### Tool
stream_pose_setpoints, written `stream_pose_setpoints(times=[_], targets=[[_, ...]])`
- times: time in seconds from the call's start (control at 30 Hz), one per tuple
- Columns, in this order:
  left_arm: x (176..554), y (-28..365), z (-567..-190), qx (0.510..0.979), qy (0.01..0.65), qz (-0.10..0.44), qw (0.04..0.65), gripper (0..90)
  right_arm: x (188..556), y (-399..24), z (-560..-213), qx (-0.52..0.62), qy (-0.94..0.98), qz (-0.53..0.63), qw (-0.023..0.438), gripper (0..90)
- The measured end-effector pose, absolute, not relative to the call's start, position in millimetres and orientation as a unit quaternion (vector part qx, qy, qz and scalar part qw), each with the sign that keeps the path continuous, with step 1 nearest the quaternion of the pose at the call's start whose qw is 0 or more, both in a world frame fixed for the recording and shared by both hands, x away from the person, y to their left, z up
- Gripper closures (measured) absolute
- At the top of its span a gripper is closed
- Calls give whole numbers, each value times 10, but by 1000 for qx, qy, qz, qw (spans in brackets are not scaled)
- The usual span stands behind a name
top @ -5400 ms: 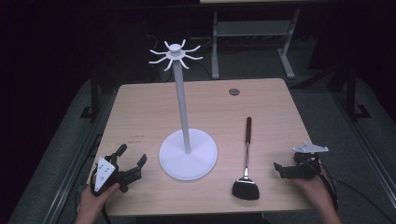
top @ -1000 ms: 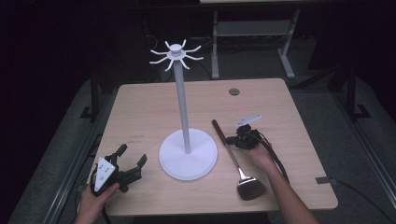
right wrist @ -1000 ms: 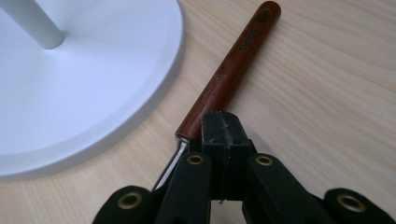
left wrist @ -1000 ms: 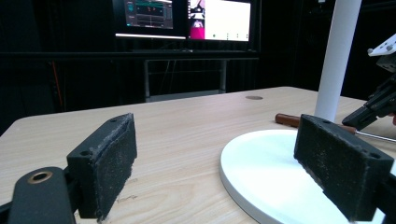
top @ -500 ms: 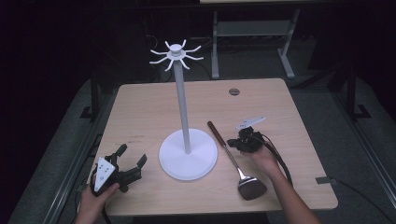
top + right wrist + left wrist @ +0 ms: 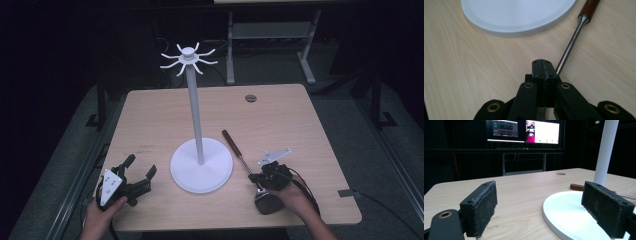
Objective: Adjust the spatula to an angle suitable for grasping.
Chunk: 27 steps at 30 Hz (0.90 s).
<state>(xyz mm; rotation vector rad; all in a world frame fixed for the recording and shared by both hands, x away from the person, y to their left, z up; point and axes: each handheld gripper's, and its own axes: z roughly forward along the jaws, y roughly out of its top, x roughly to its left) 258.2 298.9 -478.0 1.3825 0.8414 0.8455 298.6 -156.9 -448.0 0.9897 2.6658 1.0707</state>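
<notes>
Right tongs (image 6: 542, 65) clamp the ladle's shaft (image 6: 571, 42) beside the stand's base (image 6: 519, 15).

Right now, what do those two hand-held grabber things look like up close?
Both are black. The left gripper has two jaws ending in rectangular, rough-faced pads, brass-coloured rivets at the joints, and a pale three-cornered plate on top. The right gripper looks alike: black jaws, brass rivets, a pale plate above and a dark cable trailing behind. Forearms appear bare.
</notes>
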Motion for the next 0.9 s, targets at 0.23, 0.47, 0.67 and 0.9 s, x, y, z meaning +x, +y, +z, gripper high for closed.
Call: stream_pose_setpoints(times=[0.23, 0.47, 0.67, 0.9], targets=[[2577, 2990, -4781, 599, 363, 368, 611, 126, 3001, -1528, -4547, 325, 882, 340, 33, 898], [2574, 2989, -4781, 599, 360, 371, 612, 126, 3026, -1536, -4564, 329, 884, 331, 31, 898], [2572, 2986, -4781, 598, 360, 371, 612, 127, 3064, -1634, -4574, 345, 882, 320, 32, 897], [2571, 2984, -4782, 596, 360, 371, 614, 126, 3127, -1800, -4573, 370, 873, 317, 36, 897]])
